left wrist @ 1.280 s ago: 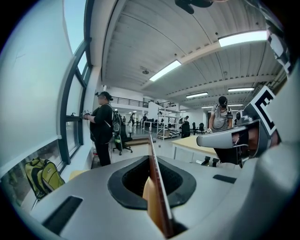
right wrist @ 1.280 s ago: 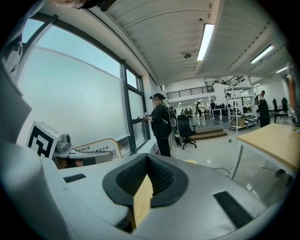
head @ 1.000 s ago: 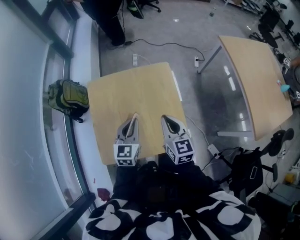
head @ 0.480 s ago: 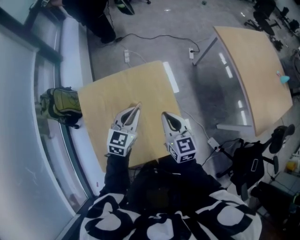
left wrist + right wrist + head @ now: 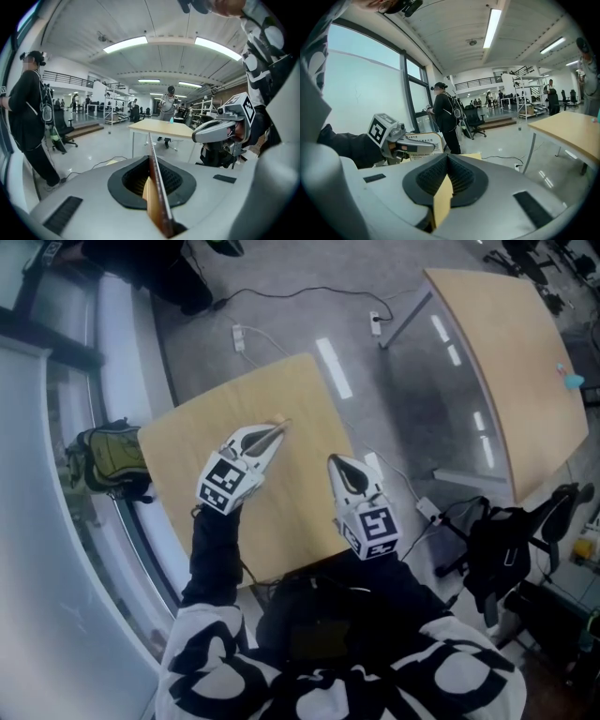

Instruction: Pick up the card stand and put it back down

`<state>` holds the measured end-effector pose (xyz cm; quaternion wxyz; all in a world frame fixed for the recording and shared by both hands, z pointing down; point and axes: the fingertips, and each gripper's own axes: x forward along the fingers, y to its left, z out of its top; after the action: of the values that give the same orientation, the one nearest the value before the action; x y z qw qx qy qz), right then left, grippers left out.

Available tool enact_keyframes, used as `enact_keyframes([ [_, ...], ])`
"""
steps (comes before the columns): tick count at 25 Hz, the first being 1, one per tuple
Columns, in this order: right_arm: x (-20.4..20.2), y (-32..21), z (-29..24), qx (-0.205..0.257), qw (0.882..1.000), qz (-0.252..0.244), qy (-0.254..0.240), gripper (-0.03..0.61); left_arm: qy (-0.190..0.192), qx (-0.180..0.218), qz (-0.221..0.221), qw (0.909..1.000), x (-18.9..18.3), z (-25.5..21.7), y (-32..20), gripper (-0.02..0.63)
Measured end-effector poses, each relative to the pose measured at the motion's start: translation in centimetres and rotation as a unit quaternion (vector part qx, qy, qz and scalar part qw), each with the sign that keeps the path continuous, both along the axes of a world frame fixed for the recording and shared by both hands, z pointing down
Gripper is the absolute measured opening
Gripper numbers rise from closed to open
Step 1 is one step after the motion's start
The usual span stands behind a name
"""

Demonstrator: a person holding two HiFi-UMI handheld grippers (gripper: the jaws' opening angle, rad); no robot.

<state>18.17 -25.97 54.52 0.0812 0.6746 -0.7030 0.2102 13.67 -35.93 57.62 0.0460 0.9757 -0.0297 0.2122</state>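
Observation:
My left gripper (image 5: 275,431) is shut on the card stand (image 5: 279,425), a thin panel with print and a QR code (image 5: 418,139). In the left gripper view the card stand (image 5: 157,187) stands edge-on, pinched between the black pads (image 5: 133,180). The right gripper view shows the left gripper (image 5: 436,148) holding it up over the far part of the wooden table (image 5: 281,521). My right gripper (image 5: 335,463) hovers over the table's right side, shut with nothing in it. From the left gripper view the right gripper (image 5: 196,137) points leftward.
A green backpack (image 5: 105,457) lies by the window ledge left of the table. A second wooden table (image 5: 511,362) stands at the right. Cables and a power strip (image 5: 237,335) lie on the floor beyond. A person in black (image 5: 30,117) stands near the window.
My left gripper has risen and moved forward and left with the card stand in it. My right gripper has stayed roughly where it was.

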Motion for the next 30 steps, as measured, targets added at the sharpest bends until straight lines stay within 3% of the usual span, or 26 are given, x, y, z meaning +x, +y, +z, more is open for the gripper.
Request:
enact_keyframes([
  [13, 2.3, -2.4, 3.3, -0.013, 1.000, -0.019, -0.009, 0.021, 0.017, -0.044, 0.099, 0.9940, 8.8, 6.5, -2.3, 0.020],
  [20, 3.5, -2.3, 5.1, -0.024, 1.000, -0.018, -0.006, 0.021, -0.003, -0.067, 0.123, 0.9902, 10.4, 11.0, -1.9, 0.020],
  [30, 4.4, -1.6, 6.2, -0.029, 0.999, -0.015, -0.012, 0.021, 0.003, -0.061, 0.126, 0.9902, 9.8, 11.4, -2.2, 0.032],
])
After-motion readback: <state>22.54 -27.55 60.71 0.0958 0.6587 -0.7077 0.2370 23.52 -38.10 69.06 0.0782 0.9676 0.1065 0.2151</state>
